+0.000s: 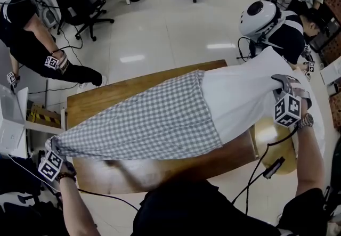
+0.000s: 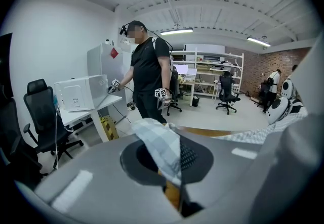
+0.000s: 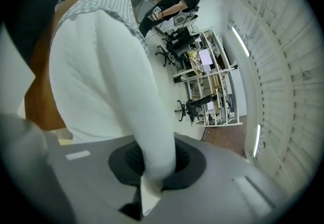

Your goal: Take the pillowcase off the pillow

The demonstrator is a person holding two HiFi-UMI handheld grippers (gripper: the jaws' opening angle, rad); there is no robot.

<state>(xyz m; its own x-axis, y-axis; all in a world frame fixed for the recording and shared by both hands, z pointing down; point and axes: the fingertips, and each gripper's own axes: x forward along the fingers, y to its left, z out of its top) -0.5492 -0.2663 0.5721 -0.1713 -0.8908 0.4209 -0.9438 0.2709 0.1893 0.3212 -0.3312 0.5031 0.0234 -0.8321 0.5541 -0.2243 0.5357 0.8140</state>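
Pillowcase (image 1: 149, 118): grey-and-white check. It is stretched low over the wooden table (image 1: 106, 94), from the near left corner to mid-table, where its open mouth lies.

Left gripper (image 1: 55, 147): held at the near left corner of the table. In the left gripper view its jaws are seen pressed together on a fold of the check cloth, so the narrow closed end of the pillowcase is clamped.

Pillow (image 1: 245, 96): white. Its left part is covered by the pillowcase mouth. Its right part is bare and is held up past the right end of the table.

Right gripper (image 1: 281, 84): raised at the right. In the right gripper view its jaws are seen closed on a bunched white edge of the pillow.

Writing: none is legible. A square black-and-white code, without letters, is carried on the left marker cube (image 1: 50, 165) and on the right marker cube (image 1: 287, 110). A red tag (image 2: 114, 52) is seen on a white cabinet (image 2: 101, 63) in the left gripper view; it is too small to be read.

Surroundings: a person in black (image 1: 32, 32) is noted at the far left, with similar code cubes at the hands. Office chairs (image 1: 85, 8) are seen on the far floor.
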